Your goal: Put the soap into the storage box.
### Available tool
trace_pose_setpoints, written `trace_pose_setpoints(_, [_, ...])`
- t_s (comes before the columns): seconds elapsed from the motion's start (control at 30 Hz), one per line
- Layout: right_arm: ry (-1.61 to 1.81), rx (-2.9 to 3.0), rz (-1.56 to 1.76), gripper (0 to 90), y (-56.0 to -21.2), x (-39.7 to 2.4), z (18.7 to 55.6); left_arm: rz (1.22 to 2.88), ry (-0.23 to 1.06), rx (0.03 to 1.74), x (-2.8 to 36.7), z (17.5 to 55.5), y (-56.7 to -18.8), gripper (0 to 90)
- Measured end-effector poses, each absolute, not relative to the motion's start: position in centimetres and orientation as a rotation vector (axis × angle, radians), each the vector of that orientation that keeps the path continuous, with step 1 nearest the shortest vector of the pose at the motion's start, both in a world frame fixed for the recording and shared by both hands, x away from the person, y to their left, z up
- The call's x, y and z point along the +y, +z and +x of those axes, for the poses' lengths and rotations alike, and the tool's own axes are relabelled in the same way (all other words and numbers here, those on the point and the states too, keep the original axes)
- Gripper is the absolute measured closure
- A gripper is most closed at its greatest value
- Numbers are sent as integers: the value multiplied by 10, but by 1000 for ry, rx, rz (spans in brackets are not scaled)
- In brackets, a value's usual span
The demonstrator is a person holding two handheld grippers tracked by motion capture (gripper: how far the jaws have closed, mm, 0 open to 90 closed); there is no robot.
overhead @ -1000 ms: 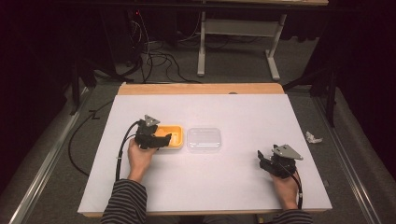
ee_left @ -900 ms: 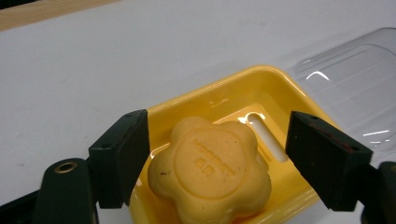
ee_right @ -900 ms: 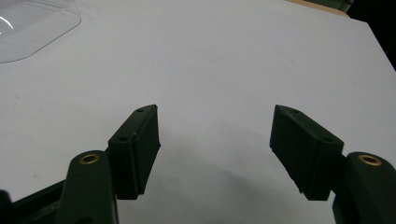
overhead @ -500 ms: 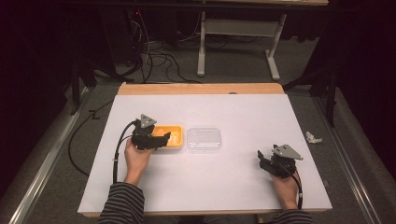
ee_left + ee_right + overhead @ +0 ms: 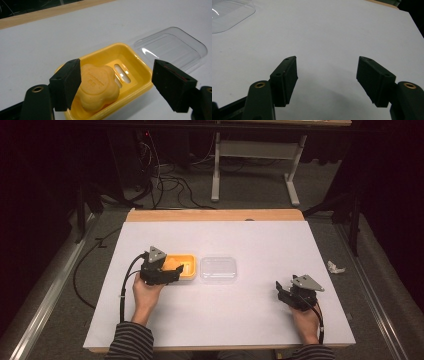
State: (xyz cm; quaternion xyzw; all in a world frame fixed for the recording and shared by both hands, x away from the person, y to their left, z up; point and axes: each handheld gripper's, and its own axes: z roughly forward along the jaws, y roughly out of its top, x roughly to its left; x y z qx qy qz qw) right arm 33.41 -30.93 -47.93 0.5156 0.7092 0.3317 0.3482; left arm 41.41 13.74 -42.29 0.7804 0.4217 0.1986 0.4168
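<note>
Left gripper view: flower-shaped soap (image 5: 100,86) in yellow dish (image 5: 140,75) | left gripper (image 5: 117,86) spread | right gripper (image 5: 327,82) spread

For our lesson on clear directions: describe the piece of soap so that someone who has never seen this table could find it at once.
Start at the white table and find the yellow soap dish near its left side, beside a clear lid. The soap lies inside that dish, between the open left tongs. It is the flower-shaped orange-yellow lump, solid and lobed, unlike the flat see-through lid next to it.

Soap (image 5: 98,86) in dish (image 5: 135,62), lid (image 5: 172,47) beside.
</note>
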Motion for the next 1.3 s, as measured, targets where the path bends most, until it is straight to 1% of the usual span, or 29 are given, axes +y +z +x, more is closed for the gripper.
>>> trace_pose_setpoints(0.7, [853, 1841, 1334, 337, -479, -309, 334, 1936, 475, 1008, 137, 390, -416, 244])
trace_pose_setpoints(1.3, [852, 1842, 1337, 339, -479, -309, 334, 1926, 452, 1007, 140, 370, -426, 243])
